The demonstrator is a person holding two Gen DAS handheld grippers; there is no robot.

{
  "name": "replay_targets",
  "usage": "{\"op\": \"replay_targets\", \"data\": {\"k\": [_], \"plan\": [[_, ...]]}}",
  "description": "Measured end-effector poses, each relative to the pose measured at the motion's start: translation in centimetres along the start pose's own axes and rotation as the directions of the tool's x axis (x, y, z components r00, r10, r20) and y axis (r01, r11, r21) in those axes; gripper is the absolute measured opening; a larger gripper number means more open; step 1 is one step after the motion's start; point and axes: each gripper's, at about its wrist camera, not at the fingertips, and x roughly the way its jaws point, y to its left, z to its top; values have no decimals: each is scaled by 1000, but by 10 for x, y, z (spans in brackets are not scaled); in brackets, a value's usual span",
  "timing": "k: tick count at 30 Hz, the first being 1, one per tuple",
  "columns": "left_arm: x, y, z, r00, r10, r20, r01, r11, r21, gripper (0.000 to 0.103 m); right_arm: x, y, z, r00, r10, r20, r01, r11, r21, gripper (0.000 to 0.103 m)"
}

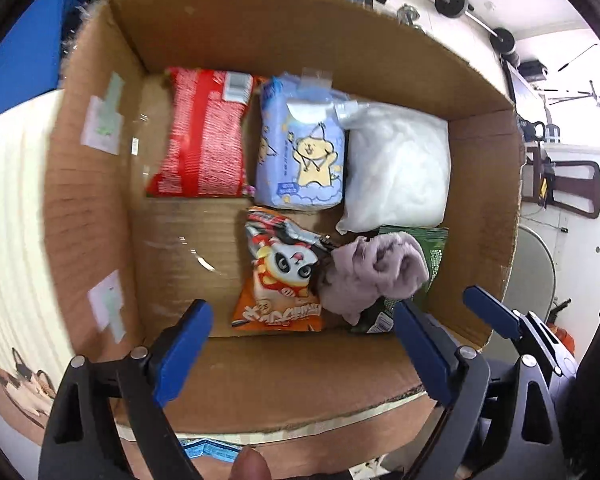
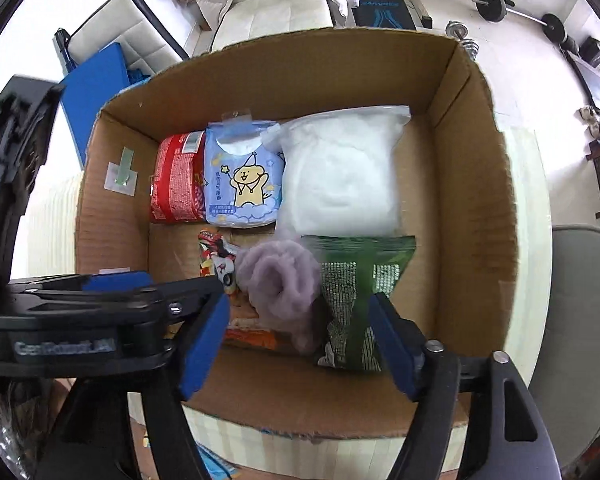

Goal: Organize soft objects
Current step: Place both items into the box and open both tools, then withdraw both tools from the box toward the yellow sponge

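An open cardboard box [image 1: 100, 184] [image 2: 480, 200] holds a red pack [image 1: 204, 132] [image 2: 176, 176], a blue tissue pack [image 1: 304, 148] [image 2: 242, 176], a white soft bag [image 1: 400, 168] [image 2: 340, 176], an orange panda snack bag [image 1: 284, 276] [image 2: 216, 260], a crumpled purple cloth [image 1: 376, 272] [image 2: 280, 280] and a green pouch [image 1: 436, 248] [image 2: 360, 280]. My left gripper [image 1: 304, 348] is open and empty above the box's near wall. My right gripper [image 2: 300, 340] is open and empty, just above the cloth and pouch. Its fingers [image 1: 496, 312] also show in the left wrist view.
The box stands on a pale striped table [image 1: 12, 208] [image 2: 532, 184]. A blue board [image 2: 96, 80], a white chair and sofa [image 2: 276, 4] and barbells [image 2: 520, 12] lie beyond. A grey chair [image 2: 580, 320] stands at the right.
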Motion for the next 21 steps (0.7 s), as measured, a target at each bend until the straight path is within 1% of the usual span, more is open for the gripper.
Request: {"op": "replay_targets", "data": {"k": [2,3,4,6,7,8,9,10,12,14,16,18,21], "plan": [[-8,3,-6,999,12,31,-12,1000,-1,94,-5,-2,-2,1000,-31,4,31,999,-13,79],[-16,3,-11,998,29,57,-29,1000,0,97,-9,-3,-5,999,-48,6,48,999,-22,86],[-21,2,-15,994,58,88,-59,998,5,98,-12,-3,-8,998,-68,9,68,997,-32,96],[-35,-2,-26,976,127,174,-133,991,24,98,-18,-2,-13,993,-117,29,118,991,-59,101],[-46,-5,-36,959,175,222,-185,982,26,99,-23,-1,-16,989,-141,47,144,987,-71,102],[-51,-5,-41,947,200,251,-212,977,21,99,-28,1,-20,984,-166,67,171,982,-81,102],[-61,-7,-51,930,222,292,-238,971,18,99,-34,2,-24,979,-183,90,191,977,-90,103],[-70,-8,-59,918,233,320,-251,968,16,99,-42,3,-29,975,-190,111,200,976,-89,103],[-83,-11,-72,901,239,363,-262,965,16,99,-55,3,-37,970,-203,137,214,974,-71,103],[-98,-13,-88,877,258,406,-289,957,16,99,-71,5,-46,965,-200,169,212,976,-55,103],[-113,-13,-100,859,265,438,-299,954,11,99,-85,6,-53,961,-189,200,202,979,-42,103],[-115,-17,-100,852,268,449,-302,953,4,99,-99,9,-59,956,-182,229,195,980,-38,103],[-129,-18,-116,841,265,472,-288,957,-26,99,-114,11,-67,951,-163,264,178,983,-33,103]]}}
